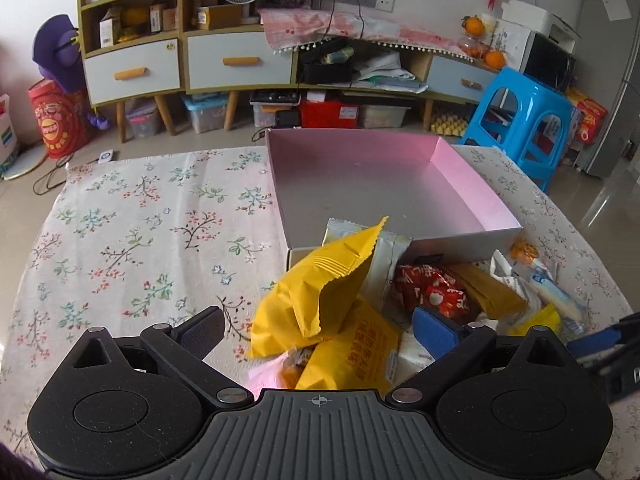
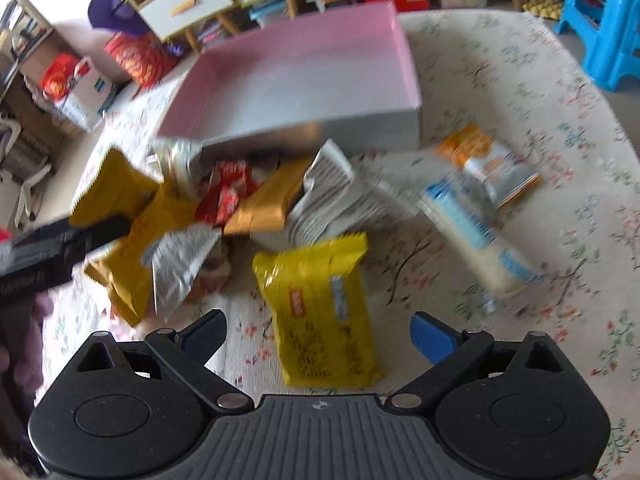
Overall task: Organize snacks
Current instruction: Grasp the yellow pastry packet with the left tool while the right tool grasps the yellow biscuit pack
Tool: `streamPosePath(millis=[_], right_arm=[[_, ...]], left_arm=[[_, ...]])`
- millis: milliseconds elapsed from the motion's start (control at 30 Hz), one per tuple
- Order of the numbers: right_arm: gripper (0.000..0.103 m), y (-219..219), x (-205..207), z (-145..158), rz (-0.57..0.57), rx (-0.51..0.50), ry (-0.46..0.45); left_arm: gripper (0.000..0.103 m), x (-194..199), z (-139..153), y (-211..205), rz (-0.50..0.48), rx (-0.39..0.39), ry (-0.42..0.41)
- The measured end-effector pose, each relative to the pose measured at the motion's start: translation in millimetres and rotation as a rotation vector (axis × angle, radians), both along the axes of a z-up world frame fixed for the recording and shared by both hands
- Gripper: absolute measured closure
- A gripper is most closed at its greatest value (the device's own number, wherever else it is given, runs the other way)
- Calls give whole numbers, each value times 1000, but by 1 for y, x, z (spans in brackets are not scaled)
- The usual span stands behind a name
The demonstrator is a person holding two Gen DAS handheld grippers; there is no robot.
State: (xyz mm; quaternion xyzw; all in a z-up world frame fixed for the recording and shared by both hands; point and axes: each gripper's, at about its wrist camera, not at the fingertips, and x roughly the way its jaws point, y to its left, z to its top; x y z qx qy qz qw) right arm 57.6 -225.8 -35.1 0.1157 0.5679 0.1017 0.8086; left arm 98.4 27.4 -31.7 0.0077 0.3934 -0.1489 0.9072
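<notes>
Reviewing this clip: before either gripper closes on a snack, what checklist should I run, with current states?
1. Pink box free to receive snacks: ok, nothing lies inside it.
2. Left gripper open: ok, jaws spread around a yellow packet.
3. Right gripper open: ok, jaws spread either side of a yellow wrapper.
4. Yellow wrapper lying apart from the pile: ok, it lies flat on the tablecloth.
5. Yellow packet free of its neighbours: not ok, it leans on other snacks.
6. Right view sharp: not ok, it is blurred.

Motion-blurred white-and-blue packet (image 2: 476, 236); pink wrapper (image 1: 266, 374) half hidden under yellow bag (image 1: 316, 296).
</notes>
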Motion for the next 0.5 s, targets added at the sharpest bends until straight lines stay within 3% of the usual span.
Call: streamPosePath(millis=[233,500], right_arm=[[28,11,-2,-9,24,-58,20],[46,11,-5,-10,17,-100,-11]], left_arm=[[21,7,-5,-3,-17,2,-61],[56,8,-5,-6,-28,32,-94]])
